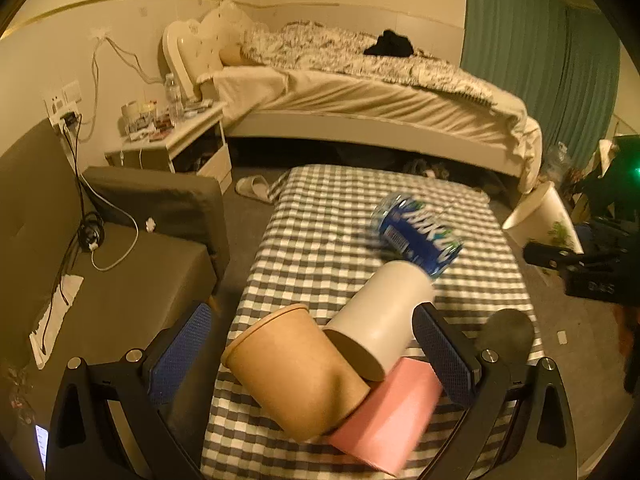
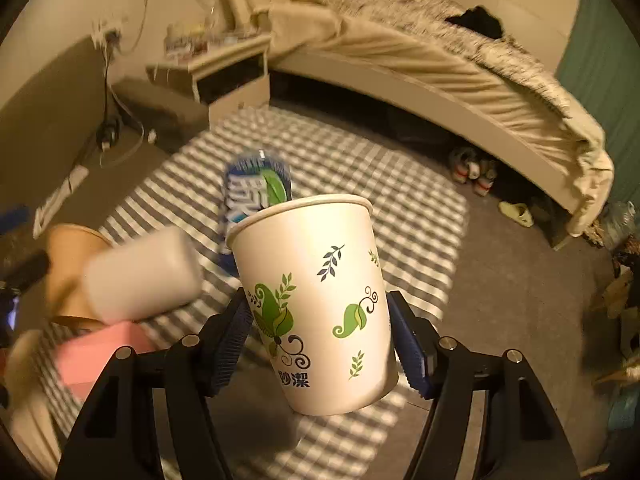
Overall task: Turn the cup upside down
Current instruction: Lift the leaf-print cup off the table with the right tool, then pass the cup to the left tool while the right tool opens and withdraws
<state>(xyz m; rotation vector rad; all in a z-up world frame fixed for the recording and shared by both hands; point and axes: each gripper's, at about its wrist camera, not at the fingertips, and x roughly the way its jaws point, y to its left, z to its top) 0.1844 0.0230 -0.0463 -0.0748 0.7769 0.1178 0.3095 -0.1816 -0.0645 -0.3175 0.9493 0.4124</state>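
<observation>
The right gripper (image 2: 320, 336) holds the leaf-printed cup (image 2: 316, 300) between its fingers, clamped at the lower wall. The cup's long axis runs near upright, rim up, above the checked worktop (image 2: 400, 208). The left gripper (image 1: 312, 356) stands wide, holding nothing, beside the worktop's stacked cups (image 1: 304, 368).
</observation>
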